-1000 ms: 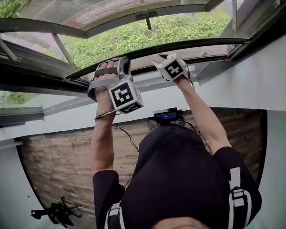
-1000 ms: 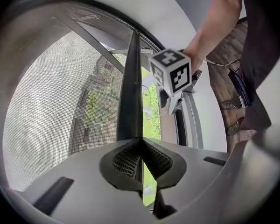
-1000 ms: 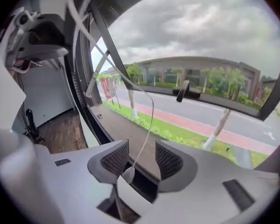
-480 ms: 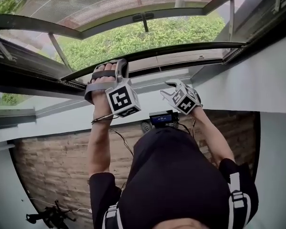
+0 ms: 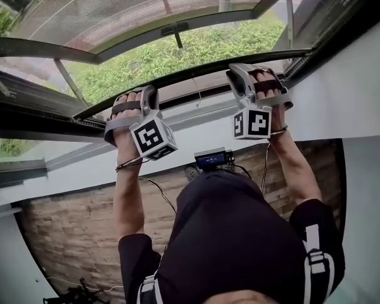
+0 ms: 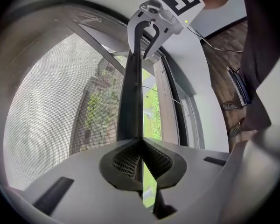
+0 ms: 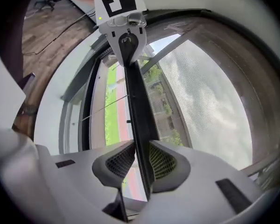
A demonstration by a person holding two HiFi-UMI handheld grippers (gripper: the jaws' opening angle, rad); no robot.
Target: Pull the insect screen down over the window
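The insect screen's dark bottom bar runs between both raised grippers. Grey mesh hangs on one side of the bar, and open air with greenery lies on the other. My left gripper is shut. Its closed tips lie against the bar's edge, and nothing shows between the pads. My right gripper straddles the same bar, with a ribbed pad pressed on each side. In the head view the left gripper and right gripper hide their own jaws.
A second dark rail with a small handle crosses higher up, with mesh above it. White window surround lies to the right. Below are the person's dark-clad head and shoulders, a small device with a blue display and a wooden floor.
The right gripper dropped away from the bar, then came back up farther right and closed around it. The left gripper stayed at the bar.
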